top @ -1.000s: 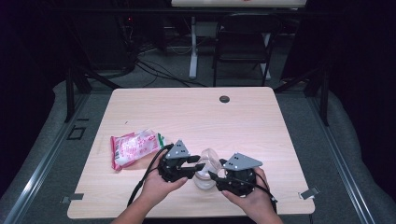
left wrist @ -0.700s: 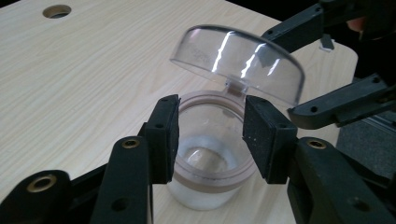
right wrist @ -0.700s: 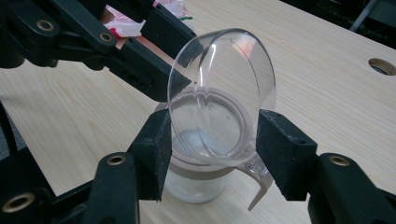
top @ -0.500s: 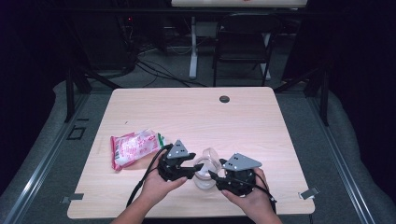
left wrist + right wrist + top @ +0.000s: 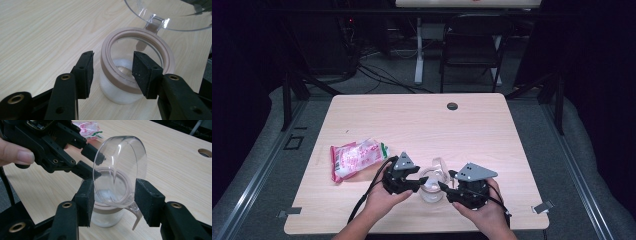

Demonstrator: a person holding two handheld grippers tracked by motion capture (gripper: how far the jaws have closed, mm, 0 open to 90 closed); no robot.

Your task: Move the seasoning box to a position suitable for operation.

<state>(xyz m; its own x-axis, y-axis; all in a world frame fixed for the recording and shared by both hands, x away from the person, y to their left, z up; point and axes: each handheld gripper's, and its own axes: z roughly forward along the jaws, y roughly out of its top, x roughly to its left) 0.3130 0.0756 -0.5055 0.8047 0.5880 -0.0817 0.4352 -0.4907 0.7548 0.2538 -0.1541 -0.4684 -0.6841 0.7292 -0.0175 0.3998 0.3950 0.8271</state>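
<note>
A small clear jar (image 5: 432, 194) with a beige ring (image 5: 160, 47) stands near the table's front edge. Its clear hinged lid (image 5: 125, 165) is swung up and open. My left gripper (image 5: 112, 72) is open; its jaws have just been opening. One pad is outside the ring and the other over the jar's mouth, neither pressing. In the right gripper view, the left gripper's fingertips (image 5: 98, 166) sit beside the lid's edge. My right gripper (image 5: 113, 200) clasps the jar (image 5: 107, 218) from the opposite side, pads against its ring. In the high view, both the left gripper (image 5: 419, 182) and the right gripper (image 5: 443, 186) meet at the jar.
A pink and white snack packet (image 5: 357, 157) lies left of the hands. A round cable hole (image 5: 452, 106) sits near the table's far edge. A black chair (image 5: 472, 50) and cables stand beyond the table.
My left gripper has sunk slightly toward the jar and its jaws stand wider apart. The right gripper and the jar have stayed put.
</note>
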